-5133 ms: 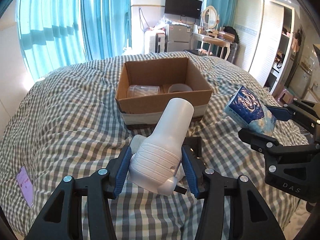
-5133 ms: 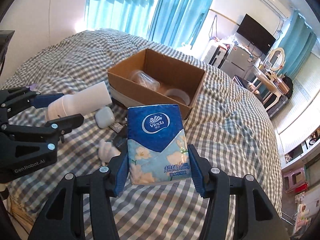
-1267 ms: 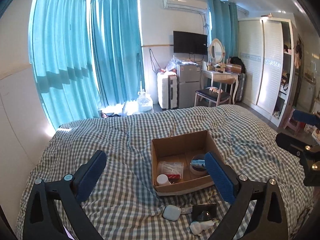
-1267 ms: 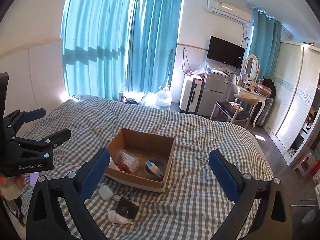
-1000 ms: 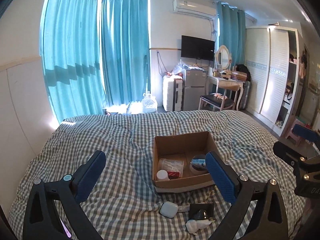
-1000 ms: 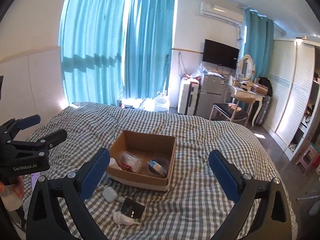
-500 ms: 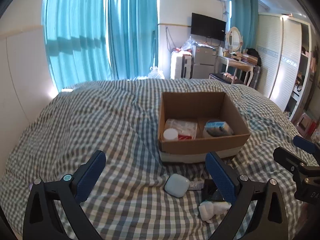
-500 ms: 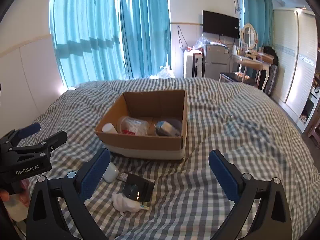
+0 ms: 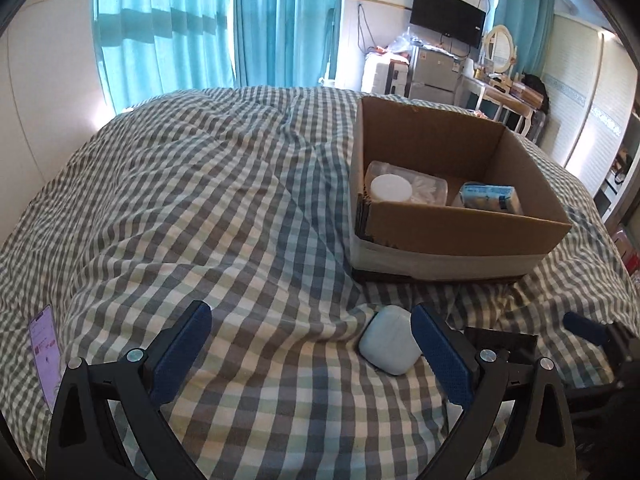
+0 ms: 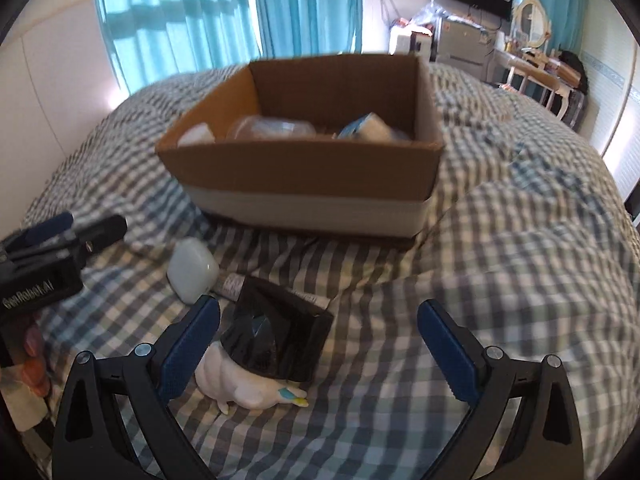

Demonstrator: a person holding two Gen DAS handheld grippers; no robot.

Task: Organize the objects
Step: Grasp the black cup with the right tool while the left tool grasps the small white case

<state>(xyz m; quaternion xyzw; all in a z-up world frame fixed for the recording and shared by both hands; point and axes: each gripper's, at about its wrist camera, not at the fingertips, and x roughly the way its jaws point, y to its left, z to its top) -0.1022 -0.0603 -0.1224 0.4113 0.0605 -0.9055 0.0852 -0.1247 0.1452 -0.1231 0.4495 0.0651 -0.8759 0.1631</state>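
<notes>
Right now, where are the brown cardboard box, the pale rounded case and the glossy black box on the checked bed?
brown cardboard box (image 9: 460, 228): left wrist view, on its near wall.
pale rounded case (image 9: 389, 340): left wrist view, middle of its top.
glossy black box (image 10: 280, 330): right wrist view, on its upper face.

Checked bedspread (image 9: 224, 208); teal curtains (image 9: 192, 32) behind it, wall TV (image 9: 447, 9) beyond, purple phone (image 9: 45, 354) at its left edge.

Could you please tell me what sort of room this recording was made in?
Most likely a lived-in bedroom. The work surface is a bed with a checked duvet, teal curtains cover the window behind it, and a dressing table with an oval mirror stands by a wall-mounted TV.
</notes>
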